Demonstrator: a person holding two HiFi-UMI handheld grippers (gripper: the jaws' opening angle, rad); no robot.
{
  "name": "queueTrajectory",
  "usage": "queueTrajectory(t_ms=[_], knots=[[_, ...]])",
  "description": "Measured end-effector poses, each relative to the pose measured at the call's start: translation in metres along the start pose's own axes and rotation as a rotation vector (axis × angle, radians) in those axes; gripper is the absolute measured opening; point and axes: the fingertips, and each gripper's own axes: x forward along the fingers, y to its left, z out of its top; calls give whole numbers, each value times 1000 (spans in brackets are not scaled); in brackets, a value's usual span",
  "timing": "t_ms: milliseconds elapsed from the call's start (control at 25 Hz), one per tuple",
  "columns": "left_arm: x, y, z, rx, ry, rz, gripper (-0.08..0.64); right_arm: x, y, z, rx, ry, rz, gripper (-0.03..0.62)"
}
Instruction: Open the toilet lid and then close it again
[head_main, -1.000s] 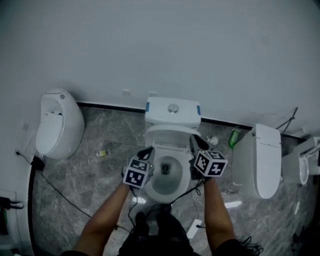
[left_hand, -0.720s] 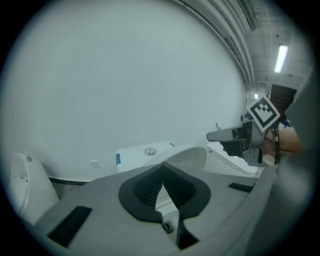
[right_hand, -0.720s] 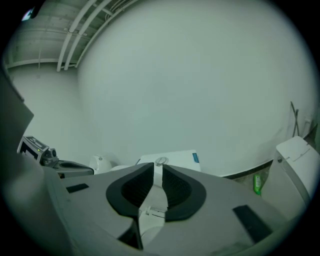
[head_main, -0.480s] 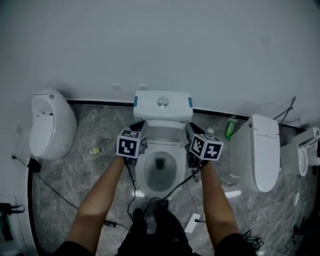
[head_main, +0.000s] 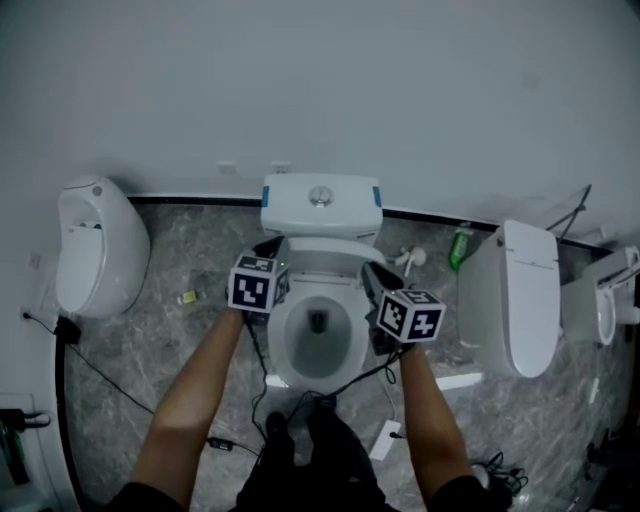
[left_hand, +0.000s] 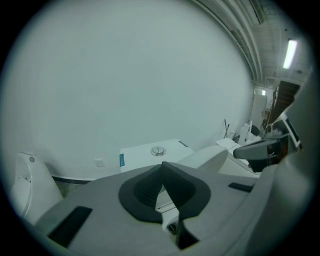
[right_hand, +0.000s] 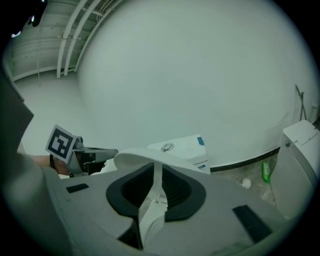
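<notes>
**Toilet lid – held at one edge, part raised**

Right gripper (right_hand: 156, 172): jaws nearly together, closed on a thin white edge of the toilet lid (right_hand: 131, 156). The edge stands as a narrow strip between the two dark pads. The rest of the lid curves away to the left of the jaws and just beyond them.

Left gripper (left_hand: 162, 167): jaws closed tip to tip, with nothing between them. The lid shows just beyond them to the right; contact cannot be judged.

Beyond both pairs of jaws:
- Tank (head_main: 321, 204), white with blue side trim, directly behind the lid, with a round flush button (head_main: 320, 195) on top.
- Bowl (head_main: 318, 345), uncovered in the head view – below and between the two grippers.
- Pale wall (head_main: 330, 90), behind the tank.

Further out:
- Green bottle (right_hand: 265, 171) on the grey stone floor (head_main: 200, 270), far right of the right jaws.
- Second toilet (head_main: 525, 300), lid down, past the bottle.
- White wall-hung fixture (head_main: 95, 245), far left of the left jaws.
</notes>
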Motion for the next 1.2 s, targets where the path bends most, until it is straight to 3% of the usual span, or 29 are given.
queueTrajectory(t_ms=[240,760,1200], knots=[[-13,-9,-14,0,4,-19,8,6,6,-36,26,55,-11,43],[-51,-30,-66,8,56,-59,8,-20,19,-70,69,18,-37,43],[-78,-45,-119,4,122,-86,8,-31,19,-89,50,13,-73,43]])
